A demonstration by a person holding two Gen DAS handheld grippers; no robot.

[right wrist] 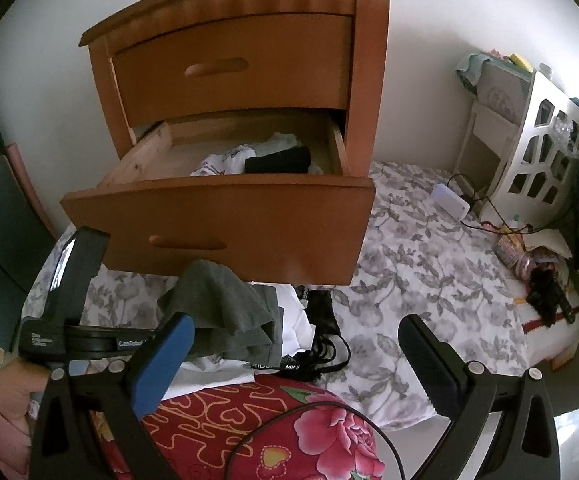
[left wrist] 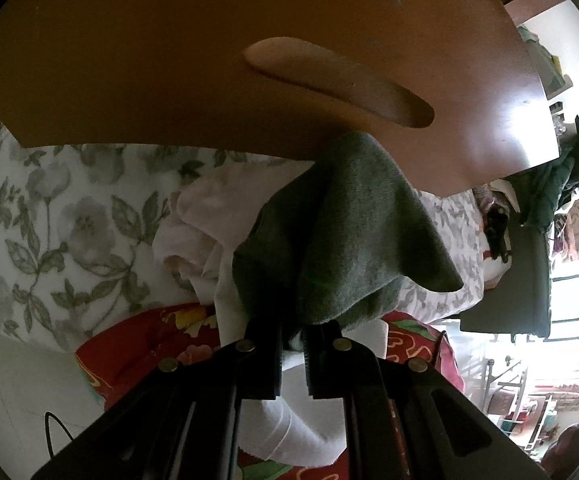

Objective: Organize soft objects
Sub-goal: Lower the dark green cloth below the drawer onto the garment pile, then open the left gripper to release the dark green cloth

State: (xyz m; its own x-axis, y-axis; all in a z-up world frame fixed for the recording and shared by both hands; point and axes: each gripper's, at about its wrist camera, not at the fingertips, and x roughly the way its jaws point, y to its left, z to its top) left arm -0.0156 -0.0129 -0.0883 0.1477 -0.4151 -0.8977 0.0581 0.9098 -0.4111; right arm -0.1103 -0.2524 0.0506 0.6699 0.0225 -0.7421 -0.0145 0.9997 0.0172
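Left gripper (left wrist: 292, 336) is clamped on a grey knit garment (left wrist: 341, 224) bunched just ahead of its tips, below the open drawer (right wrist: 217, 216). Right gripper (right wrist: 295, 344) gapes empty. Some folded clothes already lie inside; a rumpled white pile (right wrist: 289, 320), perhaps shirts, remains beneath.

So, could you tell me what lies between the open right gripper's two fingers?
Nothing held: the right gripper frames only floral bedsheet and red quilt, right wrist view.

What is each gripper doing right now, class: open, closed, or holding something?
Left gripper: closed on the grey knit garment.
Right gripper: open, holding nothing.
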